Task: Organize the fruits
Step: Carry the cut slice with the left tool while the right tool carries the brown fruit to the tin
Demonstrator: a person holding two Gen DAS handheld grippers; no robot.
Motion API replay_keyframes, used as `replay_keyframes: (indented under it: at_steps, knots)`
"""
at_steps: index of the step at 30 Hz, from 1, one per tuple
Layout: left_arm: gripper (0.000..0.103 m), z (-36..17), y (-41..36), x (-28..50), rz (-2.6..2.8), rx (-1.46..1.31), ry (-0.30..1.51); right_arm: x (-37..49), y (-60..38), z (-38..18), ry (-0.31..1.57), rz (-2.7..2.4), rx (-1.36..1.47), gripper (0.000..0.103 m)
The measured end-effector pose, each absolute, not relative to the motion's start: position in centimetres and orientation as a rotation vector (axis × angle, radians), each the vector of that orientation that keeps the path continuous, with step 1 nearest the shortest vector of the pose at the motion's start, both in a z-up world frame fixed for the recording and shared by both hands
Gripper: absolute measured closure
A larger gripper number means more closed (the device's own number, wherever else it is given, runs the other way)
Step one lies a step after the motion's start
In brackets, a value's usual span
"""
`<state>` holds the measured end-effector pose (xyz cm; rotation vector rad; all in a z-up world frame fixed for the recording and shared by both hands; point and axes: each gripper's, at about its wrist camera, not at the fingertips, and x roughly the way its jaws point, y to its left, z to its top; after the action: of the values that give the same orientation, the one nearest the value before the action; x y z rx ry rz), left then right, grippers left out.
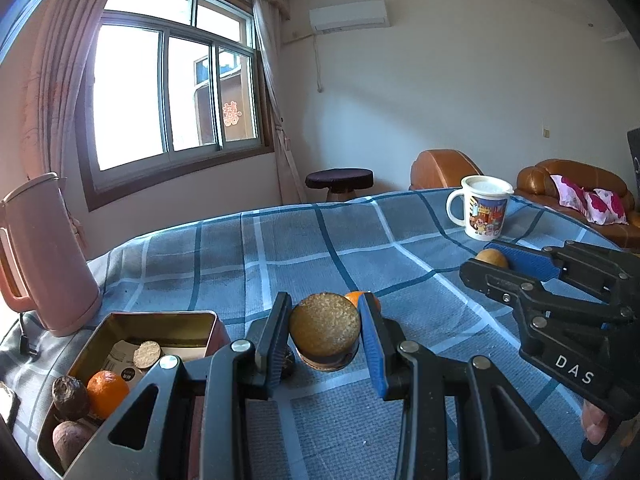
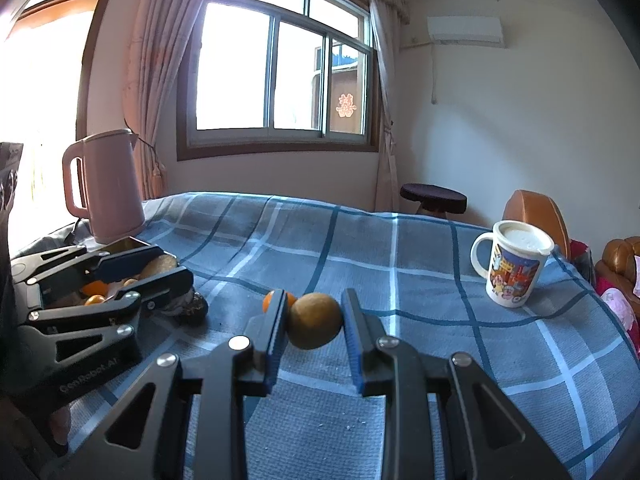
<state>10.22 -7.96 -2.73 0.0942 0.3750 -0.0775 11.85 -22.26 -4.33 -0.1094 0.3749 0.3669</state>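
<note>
My left gripper [image 1: 325,312] is shut on a round brown fruit [image 1: 325,330] with a flat, grainy tan face, just above the blue checked cloth [image 1: 280,248]. Behind it, a small orange [image 1: 354,297] lies on the cloth, and a dark fruit [image 1: 289,360] peeks out by the left finger. An open metal tin [image 1: 120,322] at the lower left holds an orange [image 1: 106,392] and brown fruits [image 1: 70,396]. My right gripper [image 2: 315,300] is shut on a yellow-brown round fruit [image 2: 314,320]. In the left wrist view, the right gripper [image 1: 480,258] sits at the right.
A white cartoon-print mug [image 2: 514,268] with a lid stands at the far right of the cloth. A pink kettle [image 2: 108,188] stands behind the tin [image 2: 128,243] at the far left. A dark stool [image 1: 339,180] and brown sofa [image 1: 576,184] lie beyond the table.
</note>
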Motion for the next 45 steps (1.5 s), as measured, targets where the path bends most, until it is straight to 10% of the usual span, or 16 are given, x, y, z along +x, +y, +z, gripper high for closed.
replay_keyframes:
  at_steps: [45]
  knots:
    - [0.067, -2.2, -5.7, 7.5, -0.052, 0.048, 0.324, 9.1, -19.2, -3.7, 0.295, 0.422, -0.156, 0.074]
